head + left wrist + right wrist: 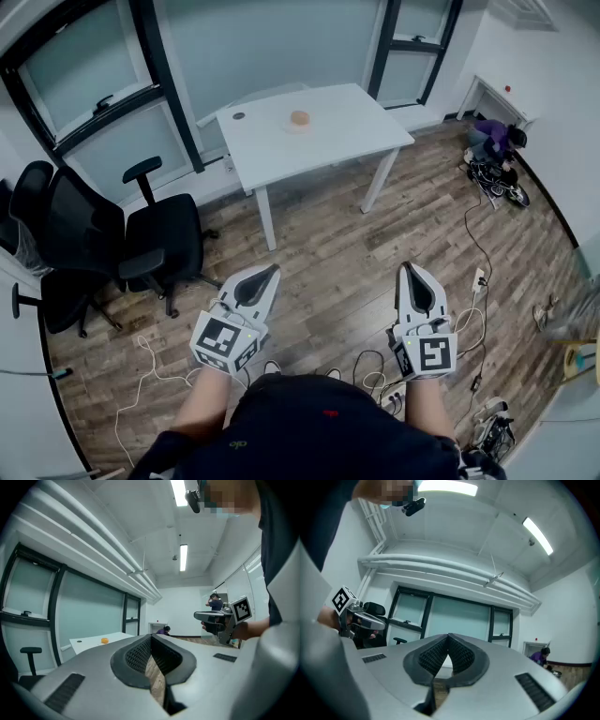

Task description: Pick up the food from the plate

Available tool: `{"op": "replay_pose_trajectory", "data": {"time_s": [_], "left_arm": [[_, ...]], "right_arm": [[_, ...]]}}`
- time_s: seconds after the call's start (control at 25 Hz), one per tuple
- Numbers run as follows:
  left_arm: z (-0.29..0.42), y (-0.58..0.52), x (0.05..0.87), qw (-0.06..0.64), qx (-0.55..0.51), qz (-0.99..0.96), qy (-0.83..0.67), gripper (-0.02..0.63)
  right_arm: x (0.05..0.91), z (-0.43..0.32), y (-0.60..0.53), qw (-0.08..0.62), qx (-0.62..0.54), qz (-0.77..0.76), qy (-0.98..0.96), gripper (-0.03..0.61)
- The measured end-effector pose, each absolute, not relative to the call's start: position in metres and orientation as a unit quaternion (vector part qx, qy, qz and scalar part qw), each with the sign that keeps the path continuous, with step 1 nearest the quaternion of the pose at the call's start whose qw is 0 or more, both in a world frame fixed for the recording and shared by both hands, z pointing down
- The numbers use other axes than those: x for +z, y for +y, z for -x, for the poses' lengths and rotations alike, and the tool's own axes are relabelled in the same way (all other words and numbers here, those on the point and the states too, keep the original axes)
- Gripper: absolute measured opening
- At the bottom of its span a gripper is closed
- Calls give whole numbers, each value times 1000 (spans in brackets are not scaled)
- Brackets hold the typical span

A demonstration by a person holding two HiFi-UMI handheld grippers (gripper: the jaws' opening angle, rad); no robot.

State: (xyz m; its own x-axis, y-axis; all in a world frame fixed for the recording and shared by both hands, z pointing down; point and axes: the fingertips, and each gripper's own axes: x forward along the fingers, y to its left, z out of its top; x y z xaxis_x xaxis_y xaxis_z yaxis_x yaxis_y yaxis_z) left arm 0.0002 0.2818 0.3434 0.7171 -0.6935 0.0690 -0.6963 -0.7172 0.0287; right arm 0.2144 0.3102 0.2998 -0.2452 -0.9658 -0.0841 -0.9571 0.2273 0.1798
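On the white table (328, 131) at the far side of the room:

- Food (299, 118): one small orange piece near the table's middle, on what appears to be a pale plate (291, 127). The plate's rim is too faint at this range to be sure. The food is well apart from both grippers and untouched.
- Small dark round mark (238, 116): near the table's left corner, nature not discernible.

On the wooden floor (328, 253), near side:

- Left gripper (275, 269): held low before the person's body, pointing toward the table. Jaws pressed together at the tips, nothing between them. Its own view shows the food (104, 641) far off on the tabletop.
- Right gripper (408, 267): held level with the left and apart from it. Jaws clenched tip to tip, empty.
- Cables (150, 361): loose white and black runs trailing across the boards around the person's feet.

Along the left wall:

- Black office chairs (155, 234): grouped beneath the dark-framed windows (84, 75).

In the far right corner:

- Second person (492, 141): crouched on the floor beside dark equipment.
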Motion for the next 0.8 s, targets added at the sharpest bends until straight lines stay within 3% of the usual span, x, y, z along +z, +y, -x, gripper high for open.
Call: {"op": "replay_pose_trajectory", "data": {"time_s": [0.8], "left_arm": [[12,295,338,19,12,-931,-364,20]], "right_arm": [[316,-193,308,32,-67,-591,-803,25]]}}
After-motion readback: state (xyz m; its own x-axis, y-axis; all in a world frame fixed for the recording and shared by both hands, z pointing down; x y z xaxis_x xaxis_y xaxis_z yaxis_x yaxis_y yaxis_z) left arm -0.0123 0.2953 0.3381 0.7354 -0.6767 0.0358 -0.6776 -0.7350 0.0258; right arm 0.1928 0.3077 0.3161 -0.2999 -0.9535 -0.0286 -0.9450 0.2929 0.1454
